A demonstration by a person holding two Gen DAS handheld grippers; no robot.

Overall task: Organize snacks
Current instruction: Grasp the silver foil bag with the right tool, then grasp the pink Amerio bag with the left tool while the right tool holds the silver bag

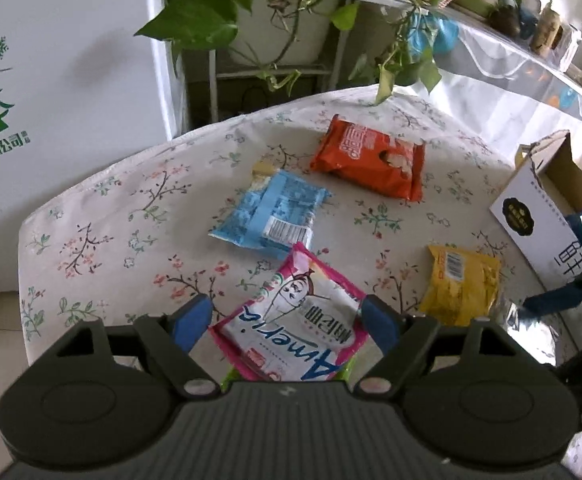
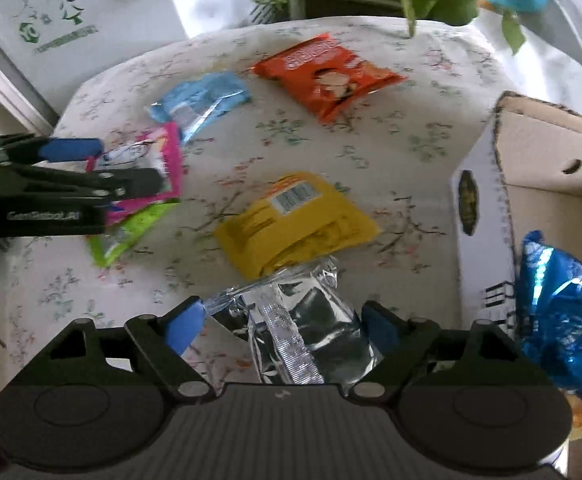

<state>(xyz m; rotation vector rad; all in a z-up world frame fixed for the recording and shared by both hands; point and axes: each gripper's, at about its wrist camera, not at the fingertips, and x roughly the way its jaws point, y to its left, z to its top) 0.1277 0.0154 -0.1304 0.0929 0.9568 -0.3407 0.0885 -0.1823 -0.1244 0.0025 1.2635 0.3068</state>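
Pink snack packet [image 1: 291, 320] at lower centre, long axis running up-frame, between blue pads of left hand-held gripper [image 1: 287, 320]: jaws wide, gripping nothing. Right hand-held gripper [image 2: 283, 330] likewise wide, straddling silver packet [image 2: 303, 328]. Floral tabletop [image 1: 131, 220]; plants [image 1: 219, 4] behind. Yellow packet [image 1: 461, 288], light-blue packet [image 1: 267, 212], orange packet [image 1: 371, 156] beyond; cardboard box [image 2: 539, 152] at right.

On the table [image 2: 431, 64], five snack packets [image 2: 295, 220] lie left of the open box [image 2: 539, 152], which holds another packet [image 2: 559, 312].
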